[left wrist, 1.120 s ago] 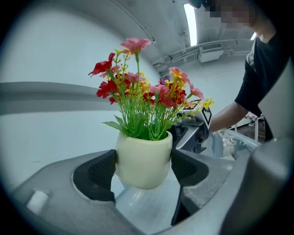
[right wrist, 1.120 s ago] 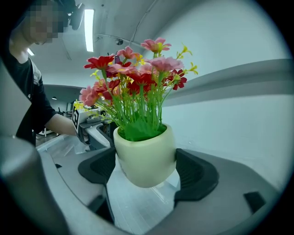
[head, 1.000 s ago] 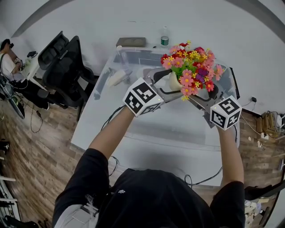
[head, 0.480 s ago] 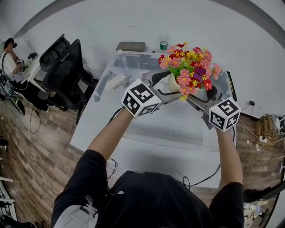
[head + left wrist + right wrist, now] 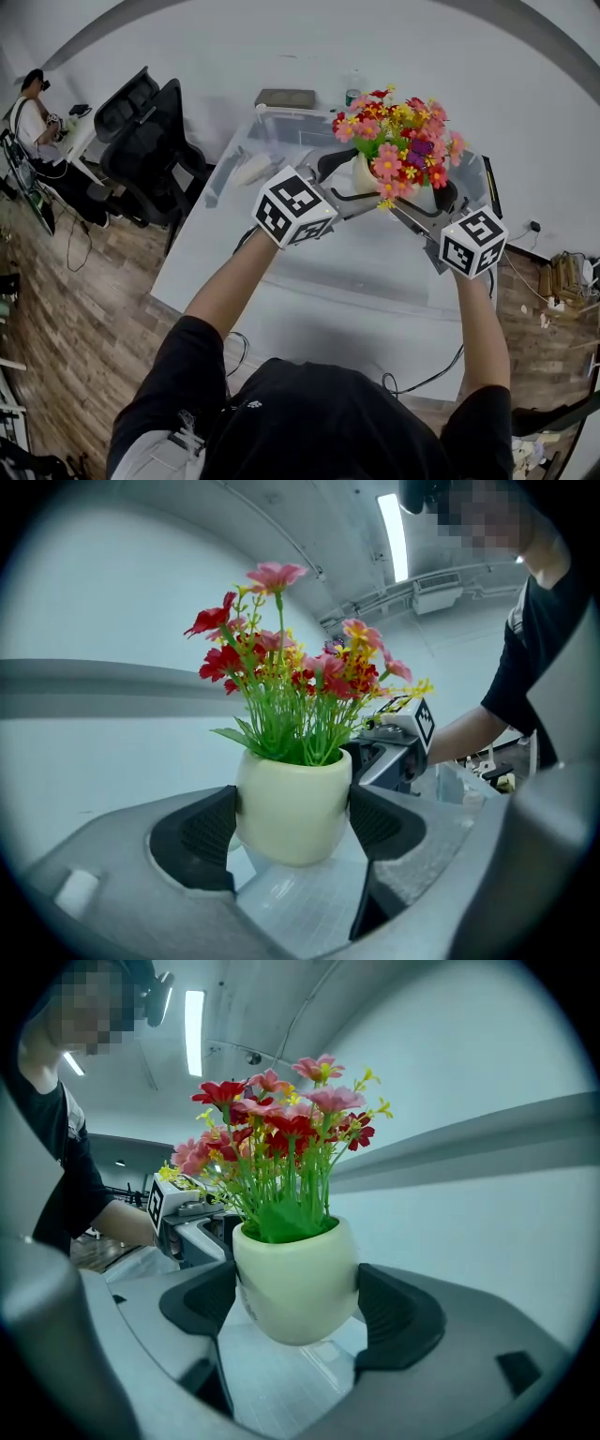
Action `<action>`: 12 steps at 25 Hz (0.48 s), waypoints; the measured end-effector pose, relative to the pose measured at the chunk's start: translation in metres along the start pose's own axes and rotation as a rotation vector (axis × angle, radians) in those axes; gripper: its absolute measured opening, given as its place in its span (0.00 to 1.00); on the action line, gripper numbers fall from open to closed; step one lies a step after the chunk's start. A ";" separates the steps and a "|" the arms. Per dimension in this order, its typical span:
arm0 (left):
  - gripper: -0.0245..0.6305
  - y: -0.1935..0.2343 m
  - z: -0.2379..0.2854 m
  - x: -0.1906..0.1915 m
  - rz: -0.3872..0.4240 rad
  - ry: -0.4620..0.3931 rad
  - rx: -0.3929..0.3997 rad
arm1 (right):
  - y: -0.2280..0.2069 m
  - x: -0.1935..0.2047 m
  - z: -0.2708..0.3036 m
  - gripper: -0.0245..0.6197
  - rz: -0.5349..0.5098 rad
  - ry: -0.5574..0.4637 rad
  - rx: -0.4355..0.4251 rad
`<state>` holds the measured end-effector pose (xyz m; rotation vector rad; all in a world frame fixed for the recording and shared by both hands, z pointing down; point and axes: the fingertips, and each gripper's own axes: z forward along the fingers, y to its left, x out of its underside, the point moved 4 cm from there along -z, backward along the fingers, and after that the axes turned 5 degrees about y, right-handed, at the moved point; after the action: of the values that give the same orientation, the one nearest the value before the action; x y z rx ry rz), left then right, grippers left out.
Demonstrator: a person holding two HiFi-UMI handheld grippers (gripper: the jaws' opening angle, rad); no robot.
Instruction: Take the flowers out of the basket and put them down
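Barely drifting at upper centre, left gripper (image 5: pixel 292 827) and right gripper (image 5: pixel 295 1302) both clamp the flowers' (image 5: pixel 398 136) smooth, likely top-heavy pot (image 5: pixel 363 174) by its belly.

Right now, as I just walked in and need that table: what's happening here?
A person holds a tool in each hand. The left tool and the right tool are both shut on the cream pot of flowers, gripping it from opposite sides. The pot looks lifted above the white table, not yet set down.
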<state>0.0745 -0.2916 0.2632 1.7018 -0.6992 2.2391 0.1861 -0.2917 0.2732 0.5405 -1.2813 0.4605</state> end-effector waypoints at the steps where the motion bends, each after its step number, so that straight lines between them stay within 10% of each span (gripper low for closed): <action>1: 0.61 0.000 -0.001 -0.001 -0.001 -0.001 -0.004 | 0.000 -0.001 0.000 0.68 0.001 -0.003 -0.004; 12: 0.61 -0.005 -0.011 -0.005 -0.035 -0.022 -0.055 | 0.005 -0.008 0.000 0.68 0.002 -0.022 -0.054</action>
<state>0.0687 -0.2815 0.2573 1.7014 -0.7230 2.1610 0.1815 -0.2878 0.2662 0.5001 -1.3114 0.4214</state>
